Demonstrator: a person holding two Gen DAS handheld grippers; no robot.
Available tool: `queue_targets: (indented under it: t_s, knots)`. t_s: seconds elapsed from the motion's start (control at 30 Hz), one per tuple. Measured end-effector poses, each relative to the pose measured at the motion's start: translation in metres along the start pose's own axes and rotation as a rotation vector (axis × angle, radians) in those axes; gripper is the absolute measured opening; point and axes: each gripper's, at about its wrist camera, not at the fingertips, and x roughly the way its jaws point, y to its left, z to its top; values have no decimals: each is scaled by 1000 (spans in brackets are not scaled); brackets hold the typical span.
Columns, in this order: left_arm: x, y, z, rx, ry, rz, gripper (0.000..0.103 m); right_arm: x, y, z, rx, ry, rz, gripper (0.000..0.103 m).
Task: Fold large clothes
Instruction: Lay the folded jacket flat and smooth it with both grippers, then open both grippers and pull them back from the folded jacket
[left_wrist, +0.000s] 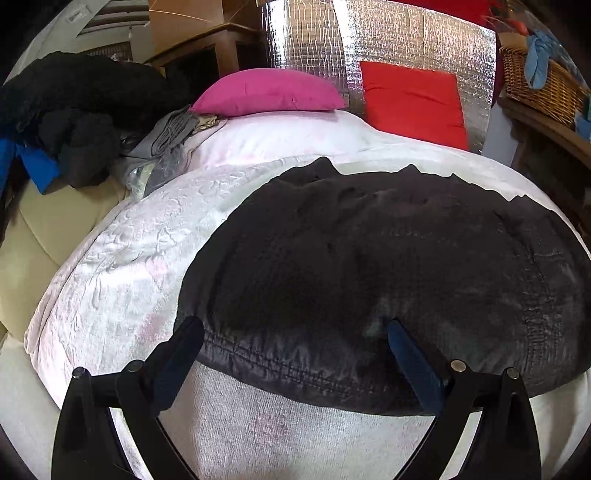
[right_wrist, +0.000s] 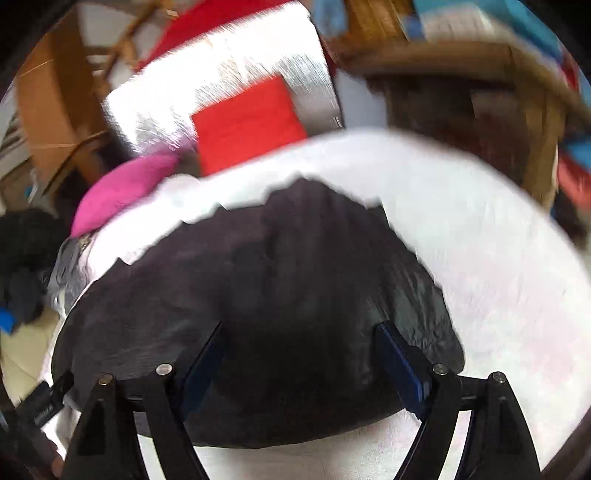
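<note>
With both claws released, left gripper (left_wrist: 295, 332) and right gripper (right_wrist: 299, 332) straddling the black garment (left_wrist: 369, 258) at the bed (left_wrist: 110, 277) near edge, clamp the hem evenly before lifting.

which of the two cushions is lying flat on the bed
The pink cushion lies flat on the white bedcover. The red cushion stands propped upright against the silver foil panel.

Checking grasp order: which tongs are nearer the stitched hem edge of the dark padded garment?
Left. The left tongs straddle the stitched hem of the dark padded garment, jaws open. The right tongs sit over its body, past the near edge, open.
</note>
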Motion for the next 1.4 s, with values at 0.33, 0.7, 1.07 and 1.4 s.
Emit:
queue_targets:
  t_s: [0.33, 0.7, 1.07, 1.4]
  knots:
    - [-7, -2, 1, 9, -26, 18, 100, 4, 12, -12, -122, 37, -33, 96]
    - [-142, 15, 8, 8, -172, 54, 100, -123, 57, -25, -225, -215, -57, 96]
    - [-317, 36, -8, -15, -394, 42, 102, -267, 99, -50, -249, -349, 3, 96]
    - [-384, 55, -24, -41, -485, 15, 103, -335, 111, -59, -244, -413, 36, 96]
